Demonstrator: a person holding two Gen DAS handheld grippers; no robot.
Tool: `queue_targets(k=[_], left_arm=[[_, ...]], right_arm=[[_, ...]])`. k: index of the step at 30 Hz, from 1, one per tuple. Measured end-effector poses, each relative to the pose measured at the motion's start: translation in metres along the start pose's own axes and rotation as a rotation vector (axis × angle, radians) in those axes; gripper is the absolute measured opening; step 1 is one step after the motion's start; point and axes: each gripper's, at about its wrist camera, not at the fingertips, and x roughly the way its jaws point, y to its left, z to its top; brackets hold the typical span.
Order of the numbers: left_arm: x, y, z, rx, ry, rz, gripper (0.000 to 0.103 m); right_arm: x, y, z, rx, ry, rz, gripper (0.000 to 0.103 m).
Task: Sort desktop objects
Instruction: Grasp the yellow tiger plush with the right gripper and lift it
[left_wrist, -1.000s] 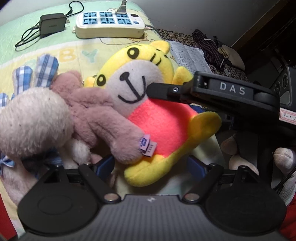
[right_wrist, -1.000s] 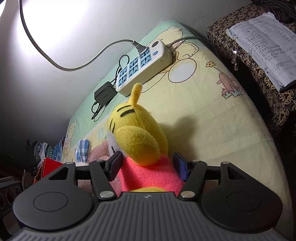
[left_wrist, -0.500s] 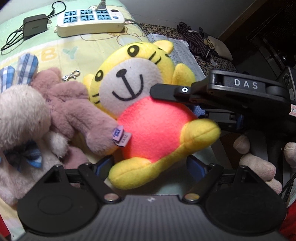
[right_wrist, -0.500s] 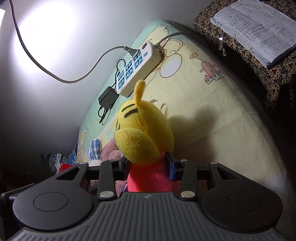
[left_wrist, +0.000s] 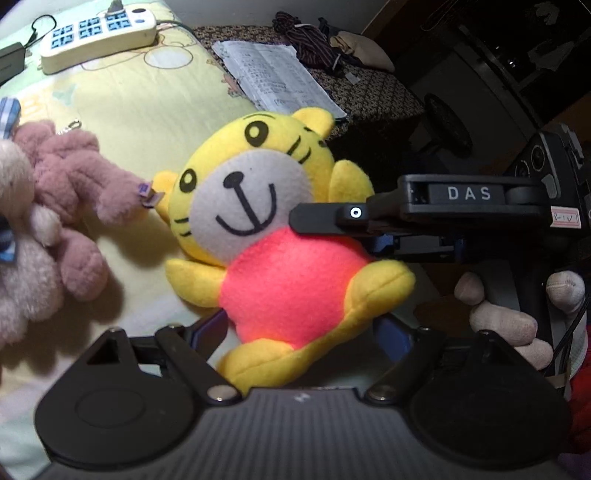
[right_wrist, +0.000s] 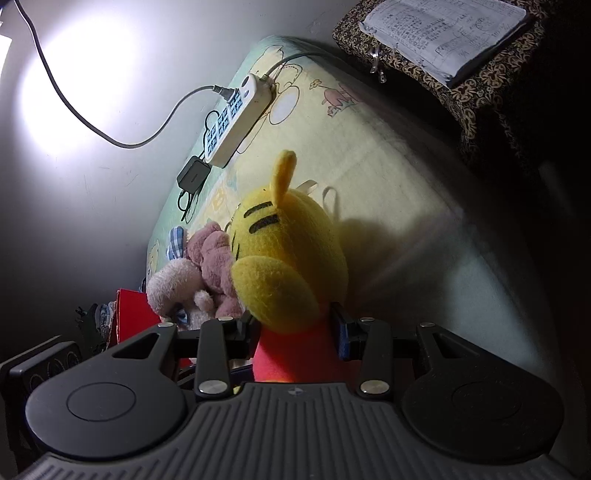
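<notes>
A yellow tiger plush (left_wrist: 280, 229) with a pink-red belly hangs tilted above the cartoon-print bed sheet (left_wrist: 155, 99). My right gripper (right_wrist: 295, 334) is shut on its body just under the arm; in the left wrist view it reaches in side-on from the right (left_wrist: 325, 219). My left gripper (left_wrist: 301, 332) is open, its blue pads wide apart, with the plush's lower foot between them. A pink plush bear (left_wrist: 74, 192) and a cream plush (left_wrist: 18, 266) lie to the left, apart from the tiger.
A white power strip (left_wrist: 96, 29) and a black charger (right_wrist: 192, 177) lie at the far end of the sheet. A notebook (left_wrist: 277, 77) rests on a patterned cloth surface (left_wrist: 369, 88). A red box (right_wrist: 133, 317) stands beyond the plushes. A hand (left_wrist: 509, 317) grips the right handle.
My right gripper has shut on the tiger plush and carried it up and right, off the pink bear. The left gripper stayed open.
</notes>
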Motion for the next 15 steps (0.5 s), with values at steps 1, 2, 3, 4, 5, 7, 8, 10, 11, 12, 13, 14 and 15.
queue_targets(k=[1,2,3,4,5,7,8,10,11,12,13,14,15], left_arm=[[-0.001,-0.001,-0.001,0.003,0.001,-0.018,0.086],[-0.004,-0.003,-0.004,0.018,-0.002,-0.041,0.086],[-0.007,-0.006,-0.007,0.039,-0.008,-0.061,0.086],[-0.01,-0.009,-0.008,0.056,-0.017,-0.073,0.089],[-0.014,-0.011,-0.01,0.069,-0.029,-0.084,0.092],[-0.017,-0.013,-0.012,0.075,-0.041,-0.101,0.093],[-0.018,-0.011,-0.012,0.066,-0.043,-0.102,0.093],[-0.01,-0.007,-0.006,0.036,-0.04,-0.094,0.093],[-0.009,-0.003,-0.005,0.014,-0.04,-0.09,0.093],[-0.009,0.002,-0.005,-0.01,-0.042,-0.089,0.093],[-0.01,0.008,-0.005,-0.034,-0.047,-0.093,0.093],[-0.01,0.014,-0.005,-0.064,-0.052,-0.098,0.093],[-0.009,0.02,-0.004,-0.092,-0.053,-0.097,0.093]], right_arm=[[-0.003,-0.002,-0.002,0.004,-0.003,-0.001,0.041],[-0.006,-0.004,-0.004,0.008,-0.006,-0.002,0.041],[-0.008,-0.006,-0.006,0.01,-0.009,-0.006,0.041],[-0.01,-0.009,-0.007,0.015,-0.012,-0.015,0.041],[-0.01,-0.012,-0.008,0.022,-0.017,-0.022,0.041],[-0.013,-0.019,-0.009,0.041,-0.026,-0.015,0.041],[-0.013,-0.02,-0.01,0.045,-0.027,-0.011,0.042],[-0.014,-0.022,-0.012,0.039,-0.034,-0.014,0.044],[-0.014,-0.023,-0.011,0.034,-0.037,-0.018,0.045],[-0.014,-0.025,-0.011,0.038,-0.04,-0.022,0.047],[-0.014,-0.026,-0.011,0.043,-0.042,-0.02,0.047],[-0.015,-0.027,-0.011,0.045,-0.042,-0.015,0.048],[-0.015,-0.028,-0.011,0.043,-0.043,-0.015,0.05]])
